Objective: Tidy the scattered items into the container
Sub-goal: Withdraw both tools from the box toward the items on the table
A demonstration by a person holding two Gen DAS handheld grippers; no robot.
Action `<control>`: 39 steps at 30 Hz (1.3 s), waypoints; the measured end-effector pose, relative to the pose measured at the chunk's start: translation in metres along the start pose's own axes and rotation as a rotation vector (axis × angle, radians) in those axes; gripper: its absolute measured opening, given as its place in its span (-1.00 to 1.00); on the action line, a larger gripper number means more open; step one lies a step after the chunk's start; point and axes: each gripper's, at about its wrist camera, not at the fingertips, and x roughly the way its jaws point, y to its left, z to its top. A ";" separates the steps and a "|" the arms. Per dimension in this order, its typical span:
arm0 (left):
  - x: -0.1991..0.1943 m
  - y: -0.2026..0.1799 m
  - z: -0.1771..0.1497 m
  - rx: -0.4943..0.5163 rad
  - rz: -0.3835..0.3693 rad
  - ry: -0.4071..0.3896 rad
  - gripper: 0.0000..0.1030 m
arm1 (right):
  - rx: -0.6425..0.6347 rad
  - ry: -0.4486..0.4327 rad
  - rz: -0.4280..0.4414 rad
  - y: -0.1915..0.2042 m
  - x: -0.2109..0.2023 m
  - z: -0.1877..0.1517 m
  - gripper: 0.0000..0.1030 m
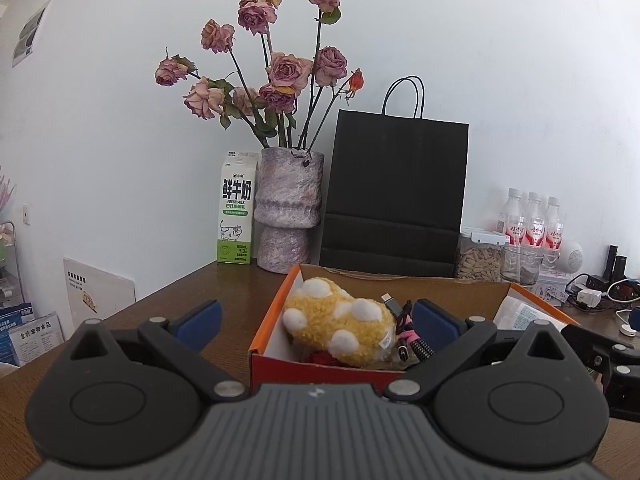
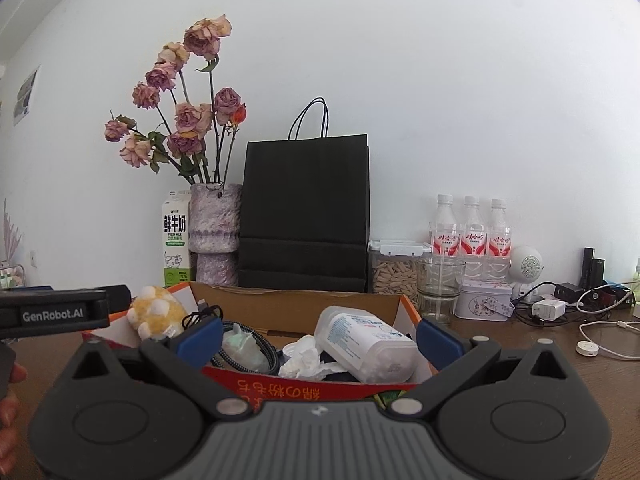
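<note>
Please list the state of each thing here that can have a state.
Left tongs: open, empty.
Right tongs: open, empty.
Orange cardboard box: open, filled.
Yellow plush toy with white spots: inside box.
White plastic bottle: lying in box.
Black paper bag: upright.
Clear glass: upright, apparently empty.

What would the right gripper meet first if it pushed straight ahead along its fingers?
Most likely the white plastic bottle lying in the cardboard box, or the crumpled tissue beside it. The right gripper is open and empty; depth is uncertain.
</note>
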 end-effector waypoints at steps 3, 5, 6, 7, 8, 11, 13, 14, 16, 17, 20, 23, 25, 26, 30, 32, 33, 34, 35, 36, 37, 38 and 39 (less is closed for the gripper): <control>-0.004 0.003 -0.003 0.006 0.006 0.011 1.00 | 0.005 0.019 0.010 -0.002 -0.004 -0.002 1.00; -0.007 0.005 -0.004 0.006 0.008 0.015 1.00 | 0.005 0.028 0.009 -0.002 -0.007 -0.004 1.00; -0.008 0.006 -0.005 0.005 0.009 0.018 1.00 | 0.004 0.031 0.005 -0.002 -0.009 -0.005 1.00; -0.010 0.008 -0.006 0.005 0.012 0.021 1.00 | 0.002 0.034 0.001 -0.002 -0.011 -0.006 1.00; -0.011 0.009 -0.007 0.007 0.015 0.026 1.00 | 0.002 0.037 -0.001 -0.002 -0.013 -0.006 1.00; -0.015 0.012 -0.009 0.008 0.025 0.036 1.00 | 0.004 0.056 0.003 -0.002 -0.017 -0.009 1.00; -0.018 0.014 -0.010 0.007 0.027 0.036 1.00 | 0.002 0.070 0.012 -0.002 -0.019 -0.011 1.00; -0.019 0.015 -0.011 0.008 0.028 0.039 1.00 | -0.001 0.074 0.022 -0.002 -0.020 -0.012 1.00; -0.020 0.017 -0.012 0.012 0.029 0.049 1.00 | -0.004 0.074 0.027 -0.001 -0.022 -0.013 1.00; -0.021 0.017 -0.013 0.013 0.030 0.054 1.00 | -0.005 0.078 0.026 -0.001 -0.023 -0.014 1.00; -0.025 0.021 -0.015 0.011 0.029 0.055 1.00 | -0.004 0.095 0.018 -0.001 -0.022 -0.016 1.00; -0.026 0.024 -0.016 0.007 0.033 0.064 1.00 | -0.011 0.118 0.015 0.001 -0.020 -0.018 1.00; -0.026 0.025 -0.016 0.001 0.033 0.066 1.00 | -0.030 0.149 0.010 0.004 -0.017 -0.020 1.00; -0.026 0.025 -0.016 0.001 0.034 0.066 1.00 | -0.038 0.161 0.005 0.006 -0.016 -0.021 1.00; -0.026 0.025 -0.016 0.003 0.032 0.070 1.00 | -0.029 0.182 -0.017 0.005 -0.014 -0.022 1.00; -0.026 0.025 -0.016 0.005 0.031 0.073 1.00 | -0.014 0.224 -0.010 0.003 -0.009 -0.023 1.00; -0.026 0.025 -0.017 0.006 0.031 0.074 1.00 | -0.009 0.236 -0.007 0.002 -0.008 -0.024 1.00; -0.026 0.025 -0.017 0.007 0.032 0.076 1.00 | -0.007 0.241 -0.009 0.002 -0.007 -0.024 1.00; -0.026 0.025 -0.017 0.008 0.032 0.078 1.00 | -0.005 0.245 -0.012 0.001 -0.007 -0.024 1.00; -0.025 0.025 -0.018 0.008 0.033 0.080 1.00 | -0.003 0.249 -0.010 0.001 -0.006 -0.025 1.00; -0.025 0.025 -0.018 0.008 0.033 0.082 1.00 | -0.004 0.255 -0.006 0.001 -0.005 -0.025 1.00; -0.025 0.025 -0.018 0.007 0.032 0.084 1.00 | -0.005 0.264 -0.002 0.002 -0.004 -0.026 1.00; -0.025 0.025 -0.018 0.008 0.033 0.087 1.00 | -0.008 0.277 0.000 0.002 -0.002 -0.026 1.00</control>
